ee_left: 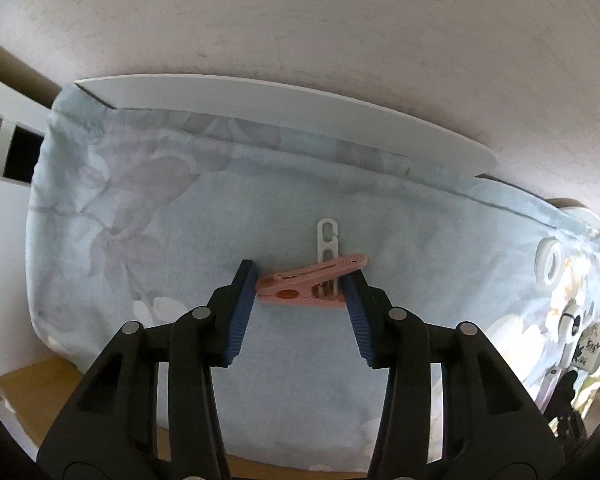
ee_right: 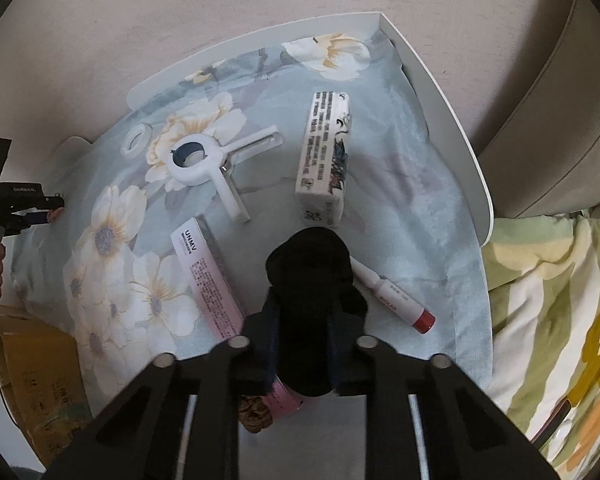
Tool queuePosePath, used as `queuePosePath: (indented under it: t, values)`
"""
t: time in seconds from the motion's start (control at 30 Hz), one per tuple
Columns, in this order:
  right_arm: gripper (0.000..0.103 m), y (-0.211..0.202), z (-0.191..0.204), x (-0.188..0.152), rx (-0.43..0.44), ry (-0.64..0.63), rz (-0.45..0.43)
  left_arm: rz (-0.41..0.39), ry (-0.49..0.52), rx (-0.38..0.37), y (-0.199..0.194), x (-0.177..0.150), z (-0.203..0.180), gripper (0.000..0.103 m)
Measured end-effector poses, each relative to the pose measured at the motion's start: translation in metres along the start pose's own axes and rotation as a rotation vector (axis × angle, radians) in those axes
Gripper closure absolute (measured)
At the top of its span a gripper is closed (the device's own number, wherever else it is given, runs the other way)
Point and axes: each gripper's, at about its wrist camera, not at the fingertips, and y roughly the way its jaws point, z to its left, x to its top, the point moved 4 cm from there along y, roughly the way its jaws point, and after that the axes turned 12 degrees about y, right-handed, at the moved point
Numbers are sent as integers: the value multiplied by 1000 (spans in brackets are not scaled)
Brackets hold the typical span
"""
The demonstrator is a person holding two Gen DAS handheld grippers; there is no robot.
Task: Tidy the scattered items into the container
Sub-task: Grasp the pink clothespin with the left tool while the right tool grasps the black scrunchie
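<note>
In the left wrist view a pink clothes peg (ee_left: 308, 284) with a white hook lies on a light blue floral cloth (ee_left: 180, 220). My left gripper (ee_left: 301, 278) has its blue pads (ee_left: 242, 312) touching both ends of the peg, so it is shut on it. In the right wrist view my right gripper (ee_right: 304, 312) is shut on a bunched black cloth (ee_right: 310, 264), which hides the fingertips. The left gripper (ee_right: 48, 210) also shows at that view's left edge, held by a hand.
On the cloth lie a white big clip (ee_right: 204, 164), a white ring (ee_right: 138, 140), a printed white box (ee_right: 328, 152), a pink-and-white box (ee_right: 208, 280) and a red-capped tube (ee_right: 396, 300). A white tray rim (ee_right: 460, 152) borders them. A cardboard box (ee_right: 40, 380) stands lower left.
</note>
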Motion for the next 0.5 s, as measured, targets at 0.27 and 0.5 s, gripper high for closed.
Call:
queuePosePath:
  t: [0.27, 0.5]
  values:
    - [92, -12, 4, -5, 5, -13, -35, -40, 2, -31, -20, -2, 0, 62]
    - [92, -27, 17, -10, 12, -35, -66, -83, 50, -45, -46, -11, -6, 62]
